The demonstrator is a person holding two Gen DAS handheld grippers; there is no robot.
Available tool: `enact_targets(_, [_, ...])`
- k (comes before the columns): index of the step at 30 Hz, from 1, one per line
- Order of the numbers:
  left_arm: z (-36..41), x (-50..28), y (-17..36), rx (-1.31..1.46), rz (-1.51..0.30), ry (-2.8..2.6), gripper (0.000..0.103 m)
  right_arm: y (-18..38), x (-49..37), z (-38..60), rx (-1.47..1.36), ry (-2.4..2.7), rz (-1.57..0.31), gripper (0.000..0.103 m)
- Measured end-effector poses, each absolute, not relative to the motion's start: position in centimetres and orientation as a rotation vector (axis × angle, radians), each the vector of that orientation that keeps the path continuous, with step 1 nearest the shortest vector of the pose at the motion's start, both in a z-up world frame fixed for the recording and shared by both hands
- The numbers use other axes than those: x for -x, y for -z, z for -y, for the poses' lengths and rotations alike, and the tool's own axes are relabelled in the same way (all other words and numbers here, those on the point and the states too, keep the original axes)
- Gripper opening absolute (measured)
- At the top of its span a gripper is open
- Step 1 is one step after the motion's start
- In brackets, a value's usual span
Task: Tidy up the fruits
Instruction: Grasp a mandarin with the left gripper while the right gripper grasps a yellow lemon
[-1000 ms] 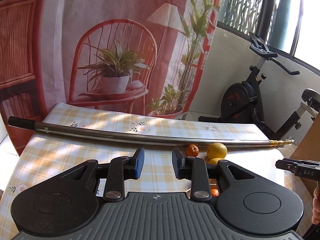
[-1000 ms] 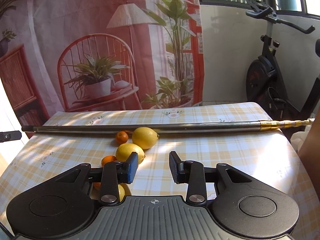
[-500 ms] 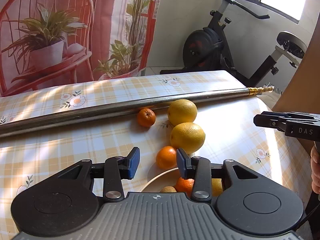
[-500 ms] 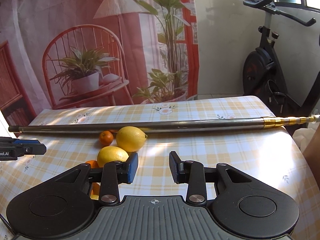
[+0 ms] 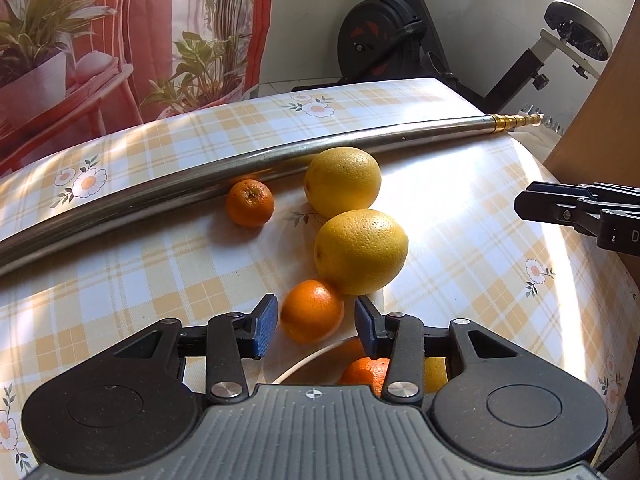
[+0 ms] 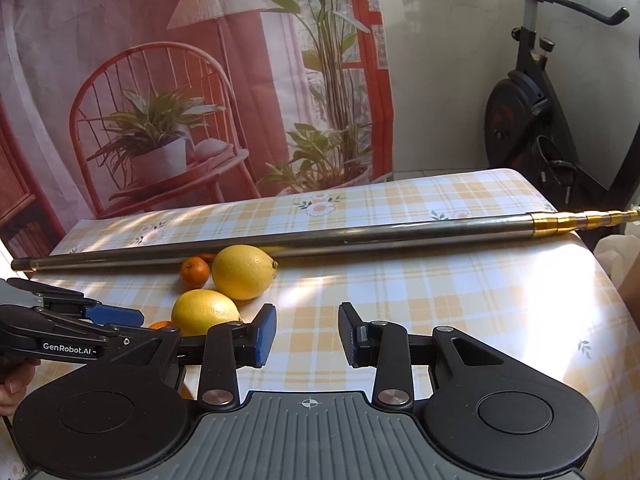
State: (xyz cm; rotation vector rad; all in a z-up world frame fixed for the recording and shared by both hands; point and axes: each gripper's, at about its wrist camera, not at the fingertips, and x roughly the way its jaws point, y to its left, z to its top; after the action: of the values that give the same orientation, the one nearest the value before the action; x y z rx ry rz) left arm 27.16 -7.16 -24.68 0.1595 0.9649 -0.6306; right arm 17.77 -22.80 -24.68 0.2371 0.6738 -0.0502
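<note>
My left gripper is open, its blue pads on either side of an orange mandarin on the checked tablecloth, apart from it. Beyond it lie two lemons and a small mandarin against a metal pole. Below the jaws a white plate holds an orange and more fruit, mostly hidden. My right gripper is open and empty over bare cloth. The right wrist view shows the lemons and the left gripper at the left.
The long pole with a brass tip lies across the table. An exercise bike stands behind the table's far right corner. A printed curtain hangs behind. A wooden panel stands at the right. The right gripper shows at the left wrist view's right edge.
My left gripper has swung right and moved down and forward to the fruit, now straddling the near mandarin. The right gripper has shifted slightly; the left gripper has entered its view.
</note>
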Motion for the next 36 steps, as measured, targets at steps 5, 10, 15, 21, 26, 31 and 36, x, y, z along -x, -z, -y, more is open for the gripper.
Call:
enact_targets(5, [7.5,-27.6,25.3,-0.180,-0.980,0.614,0.045,24.9,-18.0,22.9,-0.243,0.049,-0.679,0.033])
enact_targets(10, [7.7,-27.6,25.5,-0.190,-0.974,0.594,0.040,25.0,-18.1,22.7,-0.244,0.042,-0.686,0.033])
enact_targets(15, [7.2,-27.1,24.9,-0.242,-0.927,0.541,0.040,25.1,-18.3,22.6,-0.244,0.029,-0.695,0.033])
enact_targets(21, [5.3,-26.1,23.0,-0.227,-0.836,0.473,0.040,25.3,-18.9,21.6,-0.232,-0.013,-0.695,0.034])
enact_targets(26, [3.2,-25.2,21.3,-0.155,-0.793,0.416,0.040,25.9,-20.1,20.7,-0.258,-0.064,-0.699,0.041])
enact_targets(31, [1.5,-24.0,20.0,-0.106,-0.759,0.377,0.040,26.5,-22.0,18.7,-0.217,-0.095,-0.702,0.050])
enact_targets(36, [0.2,-22.8,19.2,-0.068,-0.730,0.365,0.040,27.2,-24.1,17.1,-0.216,-0.132,-0.728,0.066])
